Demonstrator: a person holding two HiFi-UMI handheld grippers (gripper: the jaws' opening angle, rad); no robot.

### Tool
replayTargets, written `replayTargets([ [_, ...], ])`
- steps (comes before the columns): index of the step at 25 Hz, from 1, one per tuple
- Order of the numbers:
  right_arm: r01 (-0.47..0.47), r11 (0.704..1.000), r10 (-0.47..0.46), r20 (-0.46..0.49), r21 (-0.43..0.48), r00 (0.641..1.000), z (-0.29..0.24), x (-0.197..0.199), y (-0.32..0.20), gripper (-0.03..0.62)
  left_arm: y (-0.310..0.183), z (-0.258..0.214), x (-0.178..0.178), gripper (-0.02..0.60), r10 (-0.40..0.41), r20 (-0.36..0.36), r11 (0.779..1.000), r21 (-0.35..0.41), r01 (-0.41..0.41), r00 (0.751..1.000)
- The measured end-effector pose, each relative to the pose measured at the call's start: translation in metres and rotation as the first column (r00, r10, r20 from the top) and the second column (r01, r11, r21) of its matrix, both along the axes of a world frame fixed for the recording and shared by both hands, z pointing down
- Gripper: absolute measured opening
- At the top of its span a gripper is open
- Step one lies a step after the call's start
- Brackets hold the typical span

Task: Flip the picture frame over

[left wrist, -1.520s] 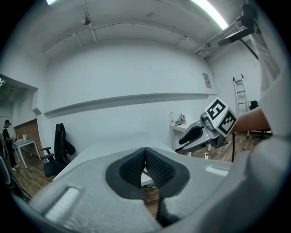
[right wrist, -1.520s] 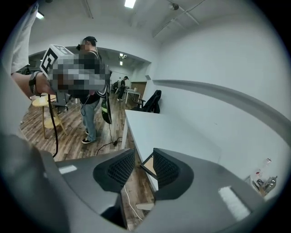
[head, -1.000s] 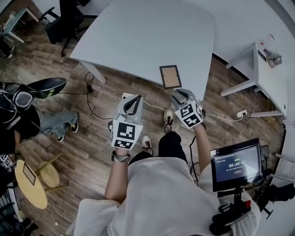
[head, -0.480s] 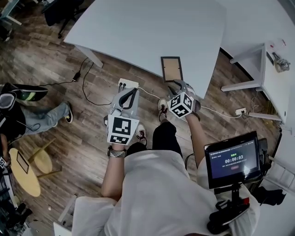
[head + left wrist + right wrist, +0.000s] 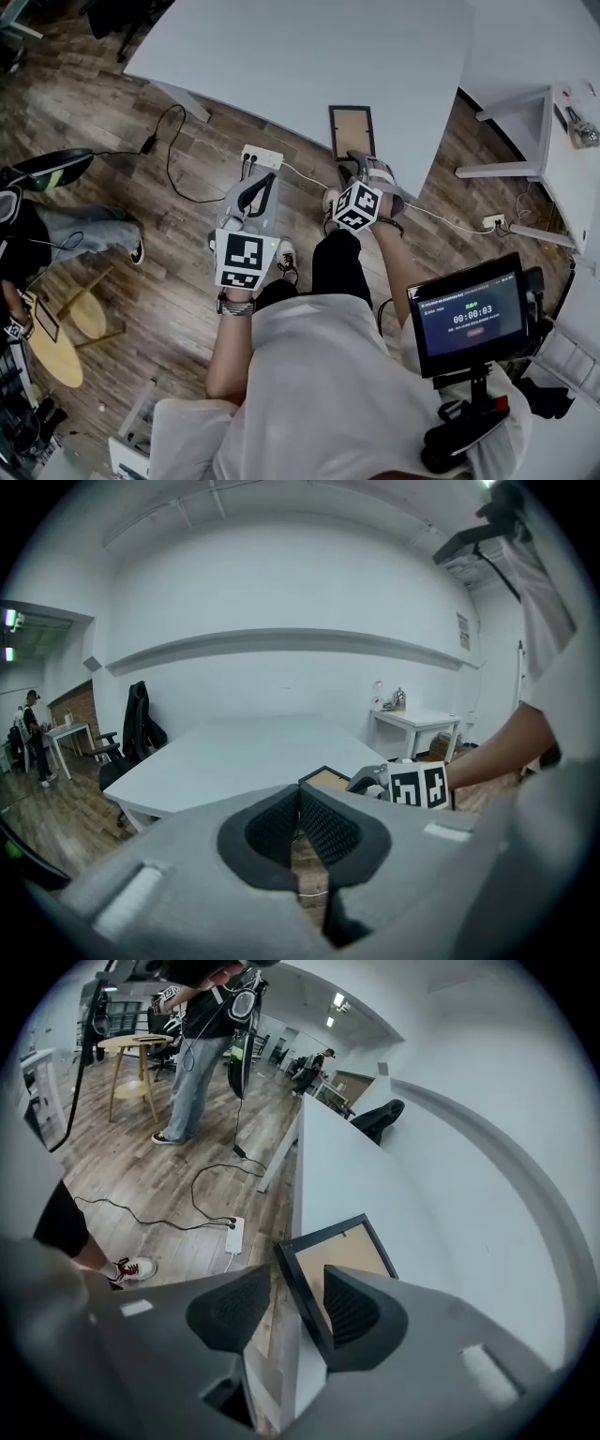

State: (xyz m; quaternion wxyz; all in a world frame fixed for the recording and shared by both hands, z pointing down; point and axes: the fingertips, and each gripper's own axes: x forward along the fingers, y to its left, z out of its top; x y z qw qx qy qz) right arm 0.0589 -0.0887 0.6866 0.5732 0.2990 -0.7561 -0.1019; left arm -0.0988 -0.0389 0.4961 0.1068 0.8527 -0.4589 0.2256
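The picture frame lies back side up, black rim around brown backing, at the near edge of the white table. My right gripper is at the frame's near end, pointing steeply down. In the right gripper view the frame's rim stands between the jaws of the right gripper; they are opening and the pads do not press on it. My left gripper hangs over the floor left of the frame, apart from it. In its own view the left gripper is shut, pad tips touching, empty.
A power strip with cables lies on the wooden floor under the table edge. A second white table stands at the right, and a monitor at the lower right. A person and a round wooden stool are at the left.
Both grippers have sunk. The right one has rolled and closed in on the frame's near edge, and its jaws have widened around the rim. The left stays shut.
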Motion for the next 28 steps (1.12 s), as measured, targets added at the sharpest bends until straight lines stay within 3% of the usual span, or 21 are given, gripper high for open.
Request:
replayTargets([
  [11, 0.061, 0.989, -0.053, -0.067, 0.135, 0.996, 0.003, 0.001, 0.000, 0.173, 0.015, 0.013, -0.008, 0.003, -0.055, 0.006, 0.998, -0.043, 0.055, 0.998],
  [13, 0.056, 0.989, -0.049, -0.056, 0.135, 0.997, 0.000, 0.001, -0.003, 0.129, 0.016, 0.015, -0.009, 0.003, -0.061, 0.006, 0.997, -0.051, 0.062, 0.998],
  [19, 0.062, 0.994, -0.058, -0.053, 0.089, 0.997, -0.003, 0.000, -0.003, 0.124, 0.015, 0.020, -0.006, 0.003, -0.048, 0.007, 0.997, -0.060, 0.049, 0.999],
  [28, 0.041, 0.994, -0.041, 0.001, 0.099, 0.999, -0.034, -0.009, -0.015, 0.084, 0.001, 0.019, -0.010, 0.003, -0.021, 0.001, 0.999, -0.049, 0.021, 1.000],
])
